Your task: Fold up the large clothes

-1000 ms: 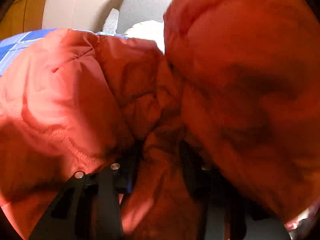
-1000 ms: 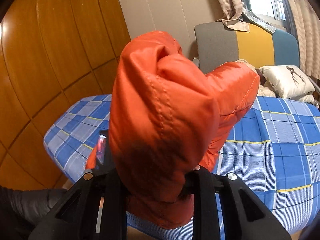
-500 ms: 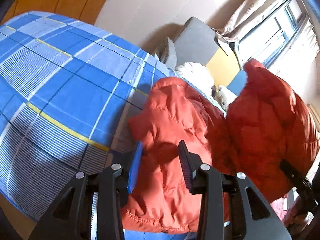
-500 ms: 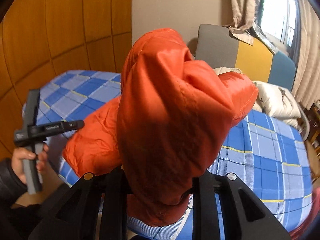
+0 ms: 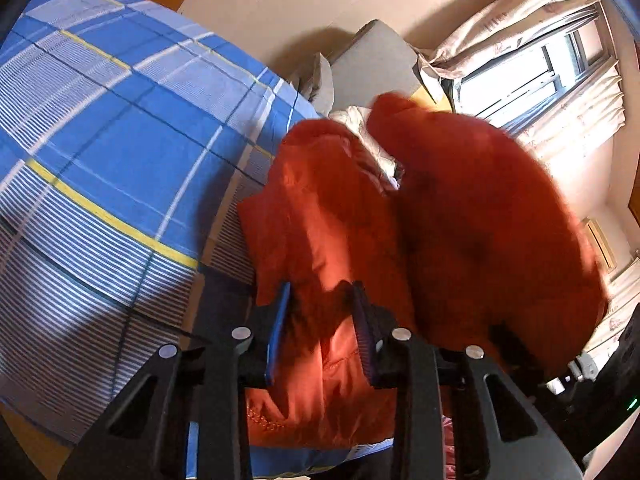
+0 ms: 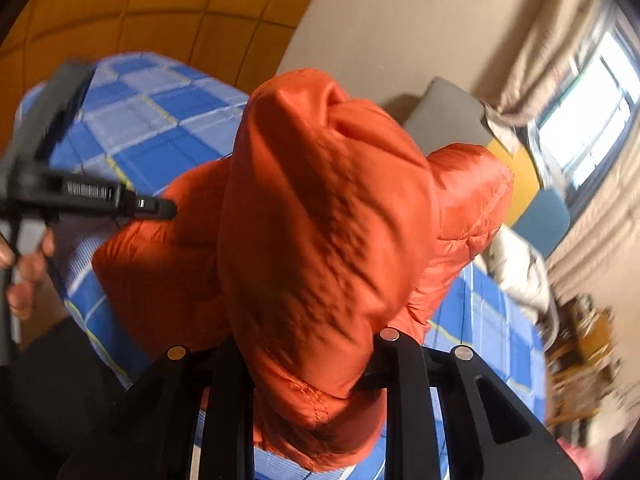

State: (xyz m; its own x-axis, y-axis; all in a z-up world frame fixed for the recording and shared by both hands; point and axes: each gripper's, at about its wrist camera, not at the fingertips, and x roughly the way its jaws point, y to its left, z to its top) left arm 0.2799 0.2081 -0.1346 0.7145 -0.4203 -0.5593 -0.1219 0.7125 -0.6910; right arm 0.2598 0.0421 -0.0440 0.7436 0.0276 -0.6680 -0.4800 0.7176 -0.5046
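The orange padded jacket [image 5: 320, 220] lies partly on the bed [image 5: 120, 152] with the blue checked cover, near that bed's edge, and partly hangs in the air. The left gripper [image 5: 320, 332] has a low fold of the jacket between its blue pads [image 5: 276, 336], and its jaws are closing on this fold; the pads seem already to touch the cloth on both sides. The right gripper [image 6: 308, 364] is clenched on a thick bunch of the jacket [image 6: 320, 240], which stands up in front of it and hides its fingertips.

Relative to the bed, the left gripper is low, at the near edge, where the jacket rests. The right gripper holds its part higher, above the cover, on the window side. So the jacket stretches between both hands, roughly along the bed's near edge. I judge the raised right part should next come down onto the bed.
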